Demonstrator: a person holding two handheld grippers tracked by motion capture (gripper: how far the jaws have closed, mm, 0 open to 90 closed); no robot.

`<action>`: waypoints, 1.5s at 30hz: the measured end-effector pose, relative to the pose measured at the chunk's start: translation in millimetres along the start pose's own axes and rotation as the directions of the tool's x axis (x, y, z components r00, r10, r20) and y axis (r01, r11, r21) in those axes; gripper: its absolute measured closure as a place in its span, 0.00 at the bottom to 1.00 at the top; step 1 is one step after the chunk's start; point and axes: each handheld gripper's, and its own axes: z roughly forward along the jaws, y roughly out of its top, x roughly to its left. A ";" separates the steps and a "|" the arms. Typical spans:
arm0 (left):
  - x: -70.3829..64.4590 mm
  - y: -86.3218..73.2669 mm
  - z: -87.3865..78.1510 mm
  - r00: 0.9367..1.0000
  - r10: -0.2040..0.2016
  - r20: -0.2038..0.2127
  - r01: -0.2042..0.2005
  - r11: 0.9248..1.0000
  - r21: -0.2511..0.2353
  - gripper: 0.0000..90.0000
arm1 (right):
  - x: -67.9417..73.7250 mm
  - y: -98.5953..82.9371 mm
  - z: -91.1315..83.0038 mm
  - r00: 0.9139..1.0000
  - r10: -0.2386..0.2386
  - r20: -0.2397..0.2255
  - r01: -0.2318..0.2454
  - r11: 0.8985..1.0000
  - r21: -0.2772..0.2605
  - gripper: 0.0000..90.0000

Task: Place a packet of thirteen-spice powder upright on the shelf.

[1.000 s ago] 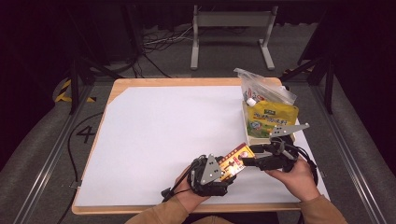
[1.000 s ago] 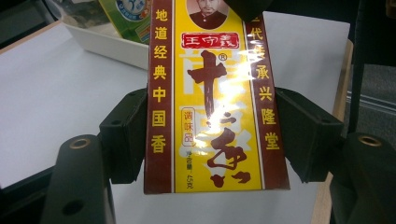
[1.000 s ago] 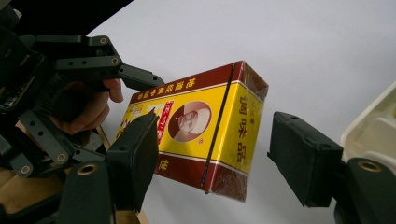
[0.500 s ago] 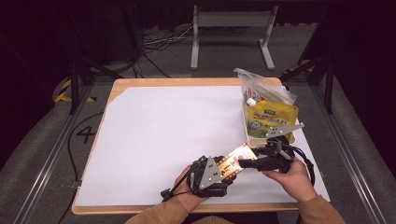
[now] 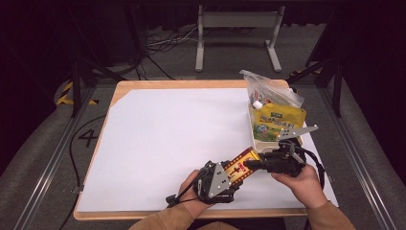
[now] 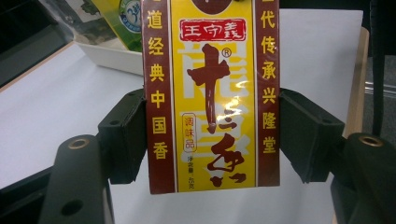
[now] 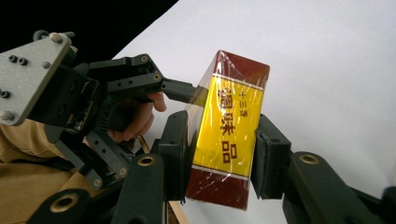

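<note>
Box front (image 6: 212, 93): 王守义, 十三香, 调味品; side strips 道经典中国香, 代传承兴隆堂
Box side (image 7: 227, 130): 调味品
Floor marking (image 5: 88, 138): 4

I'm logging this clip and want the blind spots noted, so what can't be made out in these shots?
- Spice box: its top is cut off by the left gripper view's upper edge.
- Yellow pouch in the white tray: print too small in the high view.
- Clear plastic bag: contents too small to identify.
- Left gripper: its grey plate hides the jaws from above.

Box (image 5: 242, 163) between both tools, near tray (image 5: 253, 136).
</note>
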 end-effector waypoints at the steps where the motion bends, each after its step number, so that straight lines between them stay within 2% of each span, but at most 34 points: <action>1: 0.2 0.0 0.0 1.000 0.002 0.000 -0.002 1.000 0.002 0.35 | 1.2 0.6 -0.3 1.000 0.002 0.000 -0.002 1.000 0.002 0.71; 5: 4.6 -0.2 0.4 0.998 -0.038 0.043 0.038 0.999 0.006 0.30 | 7.7 4.2 0.1 1.000 -0.021 -0.007 0.021 1.000 0.005 0.75; 7: 9.0 0.1 -0.6 0.995 -0.071 0.075 0.071 0.997 0.006 0.24 | 12.7 7.0 -1.7 0.997 -0.062 0.050 0.061 0.998 0.016 0.75; 12: 24.8 0.3 -7.2 0.984 -0.134 0.114 0.135 0.991 0.001 0.17 | 15.1 13.7 -11.2 0.991 -0.102 0.090 0.101 0.995 0.015 0.76; 15: 29.9 -0.5 -10.1 0.983 -0.144 0.111 0.145 0.989 0.002 0.16 | 16.0 17.3 -15.9 0.987 -0.122 0.108 0.121 0.992 0.017 0.76; 20: 40.3 -2.3 -17.6 0.982 -0.160 0.101 0.161 0.987 -0.001 0.14 | 18.6 26.1 -27.5 0.973 -0.173 0.152 0.170 0.985 0.031 0.76; 23: 46.1 -3.8 -22.7 0.980 -0.174 0.094 0.174 0.985 0.000 0.14 | 18.8 31.0 -34.8 0.961 -0.207 0.185 0.203 0.978 0.039 0.76; 27: 52.9 -6.7 -29.5 0.978 -0.189 0.089 0.188 0.982 0.018 0.14 | 17.6 37.4 -43.8 0.949 -0.235 0.211 0.230 0.972 0.049 0.75; 35: 65.7 -12.3 -48.2 0.976 -0.212 0.047 0.211 0.977 0.015 0.13 | 12.5 48.1 -57.8 0.937 -0.254 0.239 0.247 0.967 0.061 0.75; 38: 72.6 -16.0 -56.1 0.971 -0.235 0.041 0.234 0.972 0.020 0.13 | 9.5 52.8 -63.1 0.932 -0.263 0.250 0.255 0.965 0.066 0.75; 39: 75.1 -17.4 -59.2 0.967 -0.252 0.046 0.252 0.968 0.020 0.12 | 8.6 54.2 -64.7 0.931 -0.265 0.253 0.256 0.964 0.069 0.75; 40: 77.2 -18.7 -62.5 0.965 -0.259 0.046 0.258 0.966 0.020 0.11 | 7.5 55.9 -66.4 0.930 -0.265 0.256 0.255 0.964 0.071 0.75; 42: 79.9 -20.2 -68.1 0.966 -0.257 0.035 0.256 0.966 0.024 0.11 | 5.3 58.6 -69.3 0.923 -0.275 0.270 0.265 0.961 0.073 0.75; 45: 85.5 -23.1 -76.4 0.964 -0.266 0.020 0.266 0.964 0.024 0.10 | 0.9 62.3 -72.2 0.918 -0.278 0.284 0.267 0.961 0.076 0.75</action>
